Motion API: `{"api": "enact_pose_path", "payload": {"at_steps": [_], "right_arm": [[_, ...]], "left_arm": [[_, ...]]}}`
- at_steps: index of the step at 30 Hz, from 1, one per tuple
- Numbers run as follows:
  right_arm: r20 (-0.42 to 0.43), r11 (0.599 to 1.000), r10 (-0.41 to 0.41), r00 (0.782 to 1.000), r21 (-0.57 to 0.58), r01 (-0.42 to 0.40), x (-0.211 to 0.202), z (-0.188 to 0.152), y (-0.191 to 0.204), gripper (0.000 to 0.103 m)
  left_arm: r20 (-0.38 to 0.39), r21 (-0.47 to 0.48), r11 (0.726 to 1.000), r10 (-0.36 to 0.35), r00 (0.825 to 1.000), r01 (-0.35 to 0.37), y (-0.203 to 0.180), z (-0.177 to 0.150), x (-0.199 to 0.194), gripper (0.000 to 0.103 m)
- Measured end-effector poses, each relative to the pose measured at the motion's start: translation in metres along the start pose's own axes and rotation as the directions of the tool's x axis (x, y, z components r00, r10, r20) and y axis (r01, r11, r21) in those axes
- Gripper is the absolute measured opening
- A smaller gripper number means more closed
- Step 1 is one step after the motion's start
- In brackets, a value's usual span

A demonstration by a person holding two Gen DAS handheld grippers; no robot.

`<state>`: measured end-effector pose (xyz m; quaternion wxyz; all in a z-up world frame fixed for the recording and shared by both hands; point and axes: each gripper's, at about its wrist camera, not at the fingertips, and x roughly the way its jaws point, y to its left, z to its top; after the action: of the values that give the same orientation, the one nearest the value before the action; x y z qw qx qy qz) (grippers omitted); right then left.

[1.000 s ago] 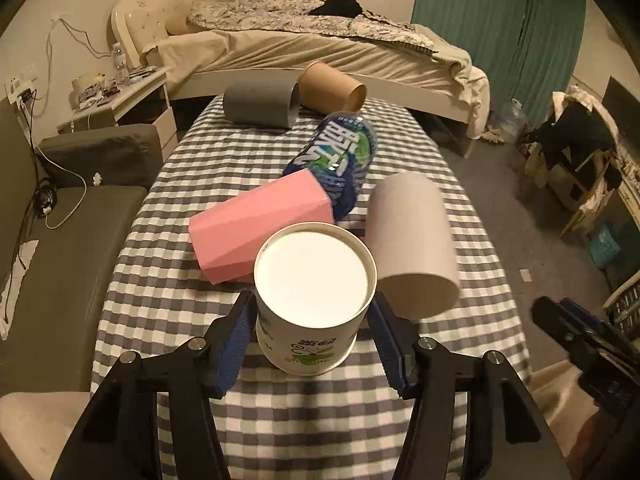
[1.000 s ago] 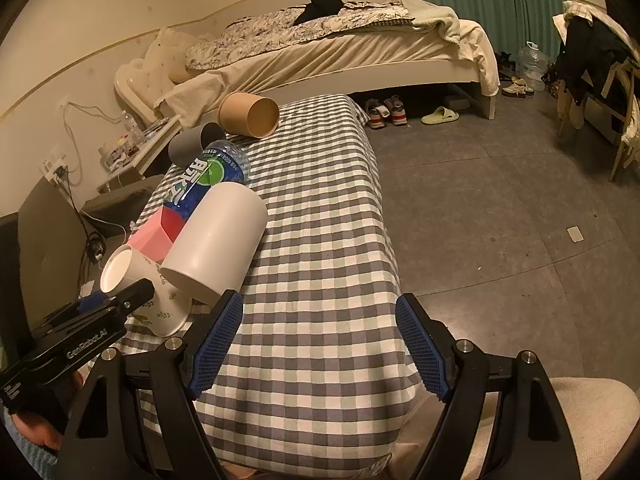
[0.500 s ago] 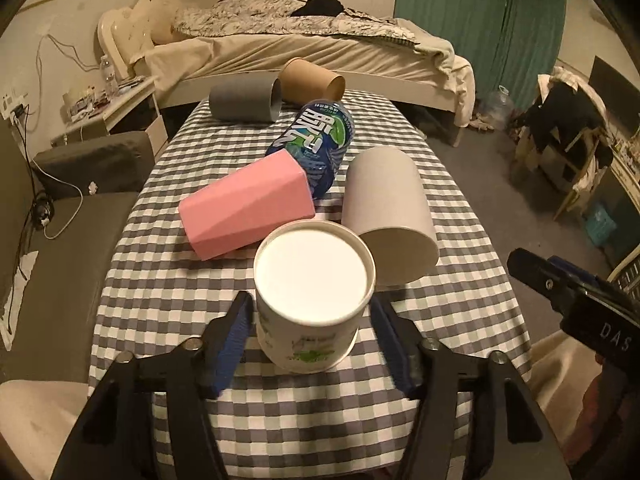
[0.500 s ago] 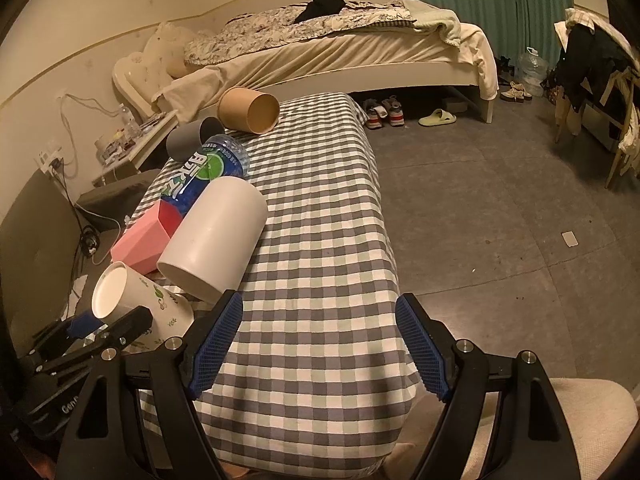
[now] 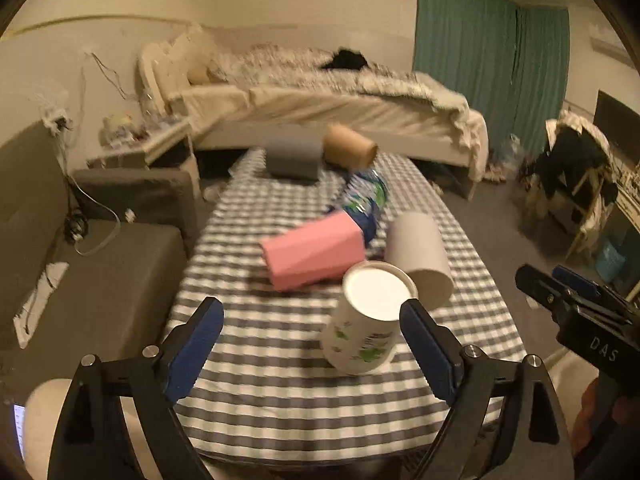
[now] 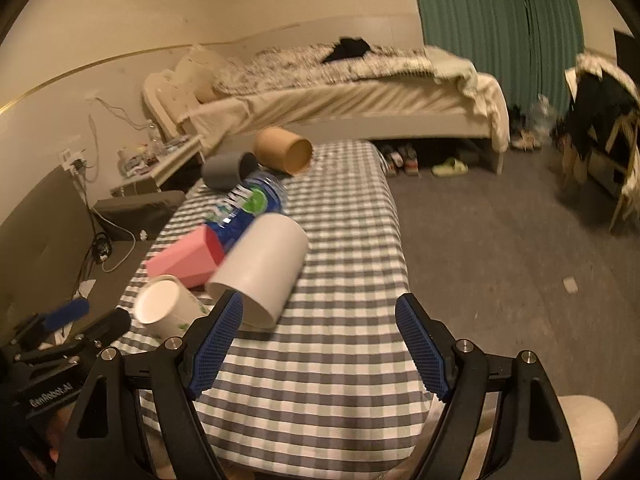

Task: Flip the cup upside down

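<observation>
A white paper cup with green print (image 5: pixel 366 322) stands upside down on the checked table (image 5: pixel 280 400), its flat white base facing up. It also shows in the right wrist view (image 6: pixel 166 312). My left gripper (image 5: pixel 312 344) is open and drawn back; the cup stands free, close to its right finger. My right gripper (image 6: pixel 318 346) is open and empty over the table's near right part.
A pink cup (image 5: pixel 316 250), a grey-white cup (image 5: pixel 420 256), a blue water bottle (image 5: pixel 366 200), a dark grey cup (image 5: pixel 294 158) and a brown cup (image 5: pixel 350 152) lie on their sides further back. A bed (image 5: pixel 320 100) stands beyond; a sofa (image 5: pixel 80 260) is left.
My left gripper has opened wide and pulled back and to the left, leaving the white cup standing on the table. The right gripper has lifted and tilted up a little, still open.
</observation>
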<state>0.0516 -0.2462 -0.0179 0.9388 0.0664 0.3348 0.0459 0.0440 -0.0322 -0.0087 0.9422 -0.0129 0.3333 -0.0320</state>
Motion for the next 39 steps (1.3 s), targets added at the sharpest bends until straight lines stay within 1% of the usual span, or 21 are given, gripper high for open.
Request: {"api": "enact_pose_path", "payload": {"at_steps": [2, 4, 8, 11, 13, 15, 17, 25, 39], "right_arm": [[0.019, 1.000, 0.006, 1.000, -0.029, -0.005, -0.006, -0.002, 0.009, 0.079], [0.030, 0.998, 0.010, 0.999, -0.057, -0.008, -0.010, -0.005, 0.018, 0.085], [0.034, 0.994, 0.024, 0.999, -0.105, -0.020, -0.014, -0.013, 0.034, 0.090], [0.023, 0.991, 0.021, 1.000, -0.131, -0.017, -0.011, -0.019, 0.042, 0.095], [0.017, 0.990, 0.016, 1.000, -0.141, -0.013, -0.010, -0.023, 0.046, 0.100], [0.021, 0.989, 0.006, 1.000, -0.149, -0.003, -0.009, -0.025, 0.048, 0.103], [0.025, 0.989, -0.002, 1.000, -0.151, 0.006, -0.008, -0.026, 0.049, 0.103], [0.017, 0.990, -0.019, 1.000, -0.141, 0.021, -0.005, -0.027, 0.050, 0.103], [0.016, 0.990, -0.022, 1.000, -0.141, 0.024, -0.005, -0.028, 0.050, 0.103]], "left_arm": [[0.023, -0.012, 1.000, 0.011, 1.000, -0.010, 0.008, -0.002, -0.005, 0.093], [0.037, -0.027, 0.999, 0.018, 0.999, -0.017, 0.015, -0.003, -0.006, 0.093], [0.062, -0.037, 0.999, 0.041, 0.997, -0.038, 0.024, -0.008, -0.005, 0.093], [0.048, -0.056, 0.997, 0.049, 0.998, -0.046, 0.027, -0.010, -0.003, 0.094], [0.051, -0.068, 0.996, 0.055, 0.997, -0.051, 0.030, -0.012, -0.003, 0.095], [0.057, -0.070, 0.996, 0.061, 0.997, -0.057, 0.032, -0.013, -0.005, 0.097], [0.066, -0.069, 0.996, 0.065, 0.996, -0.061, 0.033, -0.013, -0.007, 0.100], [0.061, -0.056, 0.997, 0.065, 0.996, -0.062, 0.032, -0.015, -0.008, 0.101], [0.074, -0.051, 0.996, 0.074, 0.995, -0.070, 0.028, -0.015, -0.010, 0.101]]}}
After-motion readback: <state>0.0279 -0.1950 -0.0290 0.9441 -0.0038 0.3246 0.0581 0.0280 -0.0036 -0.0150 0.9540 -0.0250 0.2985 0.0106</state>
